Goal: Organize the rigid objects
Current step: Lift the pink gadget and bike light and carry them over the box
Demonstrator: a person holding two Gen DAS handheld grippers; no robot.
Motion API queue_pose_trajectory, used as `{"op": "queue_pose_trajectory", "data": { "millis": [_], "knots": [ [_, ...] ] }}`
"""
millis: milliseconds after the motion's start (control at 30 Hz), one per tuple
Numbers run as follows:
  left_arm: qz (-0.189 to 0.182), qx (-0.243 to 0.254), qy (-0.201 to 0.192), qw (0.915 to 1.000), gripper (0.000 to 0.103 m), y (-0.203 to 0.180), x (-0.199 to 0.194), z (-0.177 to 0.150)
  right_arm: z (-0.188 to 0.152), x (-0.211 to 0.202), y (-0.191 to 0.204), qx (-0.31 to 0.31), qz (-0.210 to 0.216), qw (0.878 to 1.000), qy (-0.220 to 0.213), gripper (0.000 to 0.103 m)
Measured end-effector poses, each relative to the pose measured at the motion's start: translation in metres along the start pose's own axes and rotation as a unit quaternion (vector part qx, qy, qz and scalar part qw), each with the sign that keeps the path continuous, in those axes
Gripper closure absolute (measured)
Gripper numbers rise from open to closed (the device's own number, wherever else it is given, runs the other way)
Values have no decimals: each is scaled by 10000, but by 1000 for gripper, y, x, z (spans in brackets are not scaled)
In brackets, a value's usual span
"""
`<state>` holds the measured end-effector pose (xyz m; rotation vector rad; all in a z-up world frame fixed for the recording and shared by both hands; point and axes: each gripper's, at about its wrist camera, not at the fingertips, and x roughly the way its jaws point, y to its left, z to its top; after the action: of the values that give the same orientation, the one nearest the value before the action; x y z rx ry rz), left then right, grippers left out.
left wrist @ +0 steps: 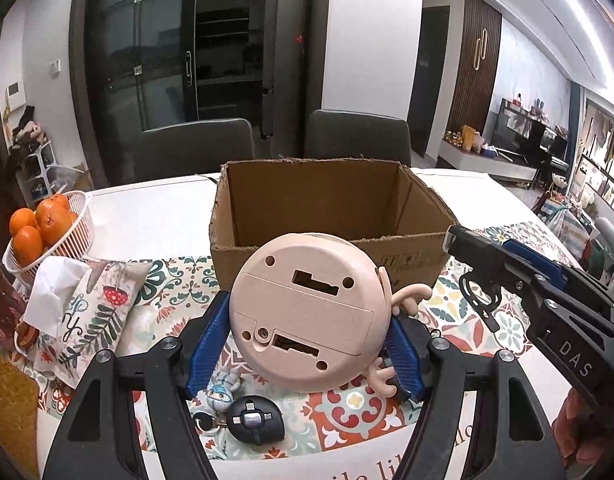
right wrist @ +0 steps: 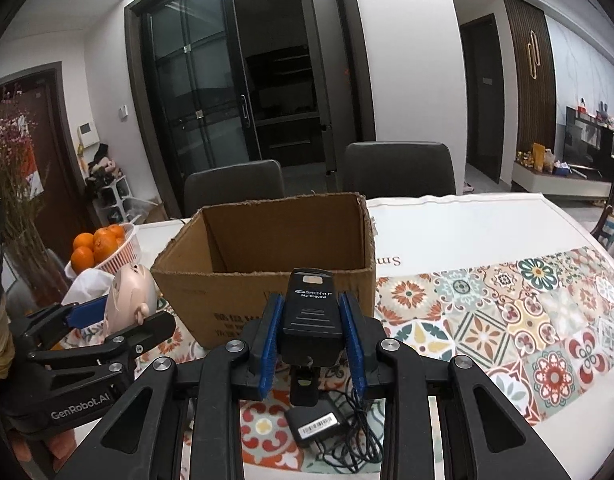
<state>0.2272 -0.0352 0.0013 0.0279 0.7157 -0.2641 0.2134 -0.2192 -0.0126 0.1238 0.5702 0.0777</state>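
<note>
My left gripper (left wrist: 307, 340) is shut on a round pink clock-like toy with antlers (left wrist: 307, 308), held above the patterned table runner just in front of an open cardboard box (left wrist: 327, 200). The toy (right wrist: 129, 300) and left gripper (right wrist: 119, 322) also show at the left of the right wrist view. My right gripper (right wrist: 311, 332) is shut on a black Shenyu charger (right wrist: 311, 304), held in front of the box (right wrist: 267, 280); its cable and adapter (right wrist: 315, 426) hang down to the table. The right gripper (left wrist: 467, 260) shows at the right of the left wrist view.
A white basket of oranges (left wrist: 47, 228) and a patterned tissue pouch (left wrist: 87, 312) sit at the left. A black key fob with a small figure keychain (left wrist: 255, 420) lies under the left gripper. Two grey chairs (left wrist: 359, 136) stand behind the table.
</note>
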Motion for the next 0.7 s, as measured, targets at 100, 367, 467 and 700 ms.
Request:
{"op": "queue_pose_trajectory", "data": {
  "millis": [100, 367, 467, 700],
  "knots": [
    [-6, -12, 2, 10000, 31, 2, 2, 5, 6, 0, 3, -70, -12, 10000, -63, 73],
    [-28, 14, -64, 10000, 31, 5, 4, 25, 25, 0, 8, -167, -1, 9996, -223, 73],
    [16, 81, -120, 9999, 31, 5, 5, 35, 30, 2, 10, -192, -3, 9994, -273, 73],
    [60, 140, -175, 9997, 31, 8, 16, 56, 46, 13, 14, -232, 18, 9991, -344, 73]
  ]
}}
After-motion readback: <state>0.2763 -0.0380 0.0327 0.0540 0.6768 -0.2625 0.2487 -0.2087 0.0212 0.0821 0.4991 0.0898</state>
